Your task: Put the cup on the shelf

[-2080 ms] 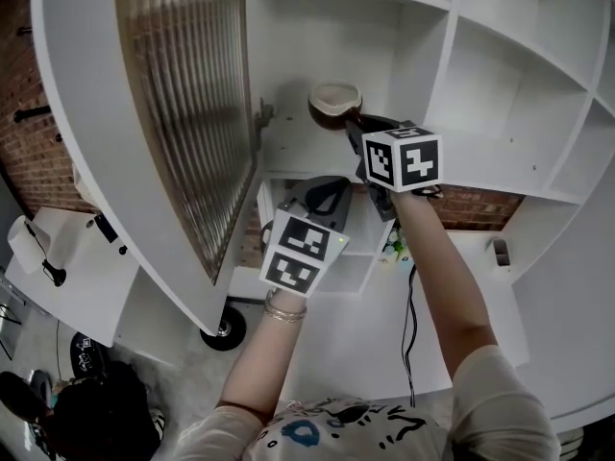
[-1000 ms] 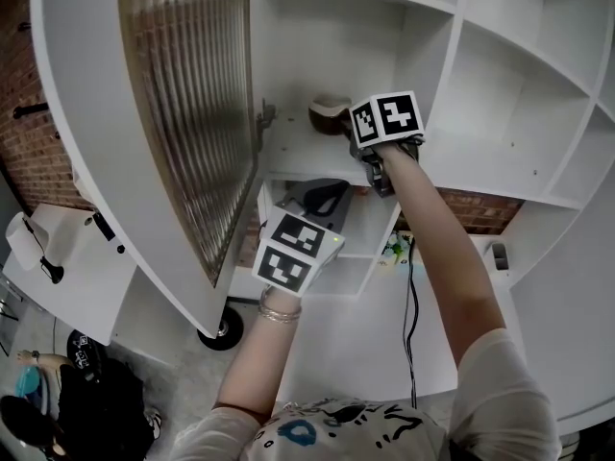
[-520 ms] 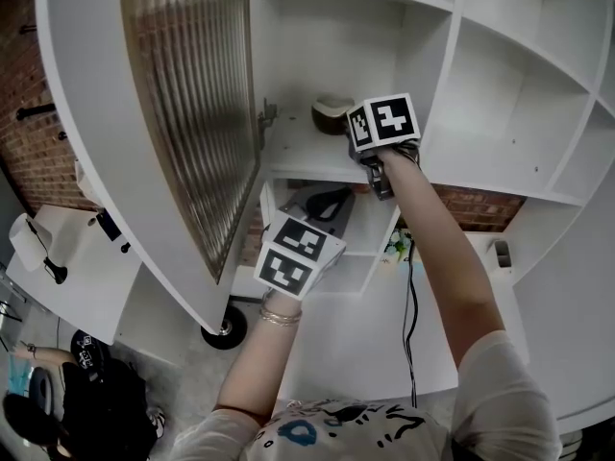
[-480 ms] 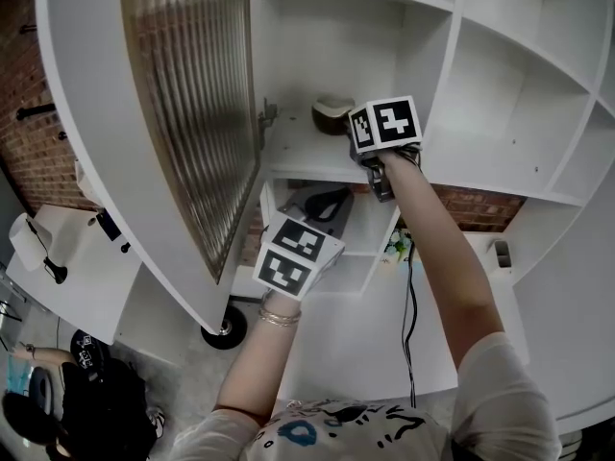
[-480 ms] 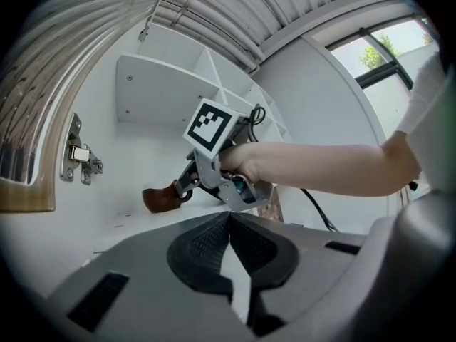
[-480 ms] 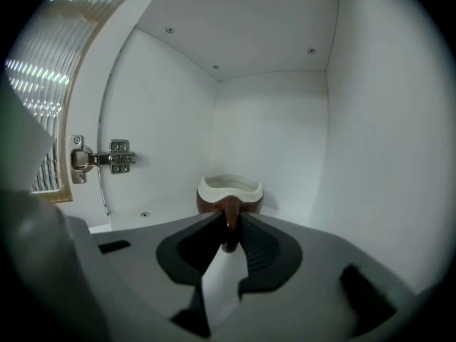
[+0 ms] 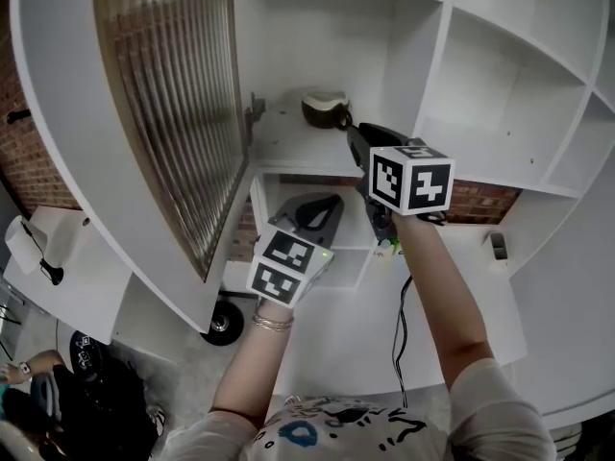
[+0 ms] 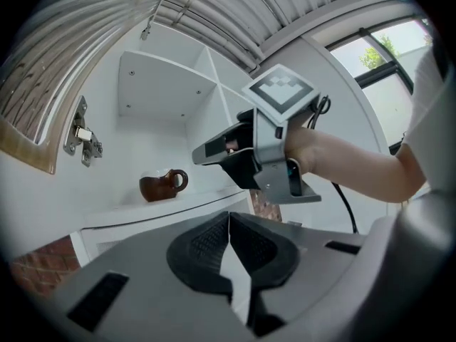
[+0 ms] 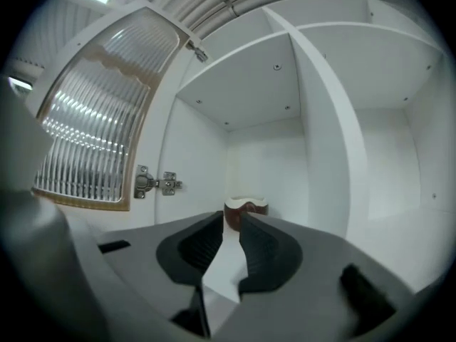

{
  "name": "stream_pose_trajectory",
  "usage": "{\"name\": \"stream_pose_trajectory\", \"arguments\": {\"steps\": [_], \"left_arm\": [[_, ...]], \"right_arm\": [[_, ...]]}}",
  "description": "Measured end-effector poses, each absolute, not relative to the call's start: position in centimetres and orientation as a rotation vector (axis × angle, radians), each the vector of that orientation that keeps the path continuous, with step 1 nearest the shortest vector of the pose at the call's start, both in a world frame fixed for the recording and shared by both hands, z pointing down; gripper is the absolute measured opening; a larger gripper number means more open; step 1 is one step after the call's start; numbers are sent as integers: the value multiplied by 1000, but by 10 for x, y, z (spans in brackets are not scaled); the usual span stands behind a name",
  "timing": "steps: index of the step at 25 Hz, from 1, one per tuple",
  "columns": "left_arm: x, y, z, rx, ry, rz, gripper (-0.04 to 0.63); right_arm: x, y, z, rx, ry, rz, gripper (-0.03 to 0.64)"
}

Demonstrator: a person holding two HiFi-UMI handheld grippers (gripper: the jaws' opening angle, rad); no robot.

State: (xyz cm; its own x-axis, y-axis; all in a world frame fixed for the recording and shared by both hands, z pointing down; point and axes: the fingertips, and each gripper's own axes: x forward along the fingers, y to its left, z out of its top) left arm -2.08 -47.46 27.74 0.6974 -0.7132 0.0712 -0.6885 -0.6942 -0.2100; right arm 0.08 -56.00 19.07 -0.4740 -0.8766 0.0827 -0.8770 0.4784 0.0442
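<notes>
Bright even light, perhaps fisheye-warped edges

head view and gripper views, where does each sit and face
Head view: on the person's head, facing down at the shelf; both forearms, left gripper, right gripper show.
Left gripper view: on it, facing up at the cup; shut jaws, right gripper show.
Right gripper view: on it, facing the cup; parted jaws show.
All three share the cup.
</notes>
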Motion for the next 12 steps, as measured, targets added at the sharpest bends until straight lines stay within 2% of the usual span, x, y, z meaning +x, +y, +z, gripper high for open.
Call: {"name": "stream_pose_trajectory", "arguments": {"steps": [12], "left_arm": [[3,-447,317,-2801,1084,-192,15]], "right_arm": [[9,-485,267,1418,-2595,-169,60]]}}
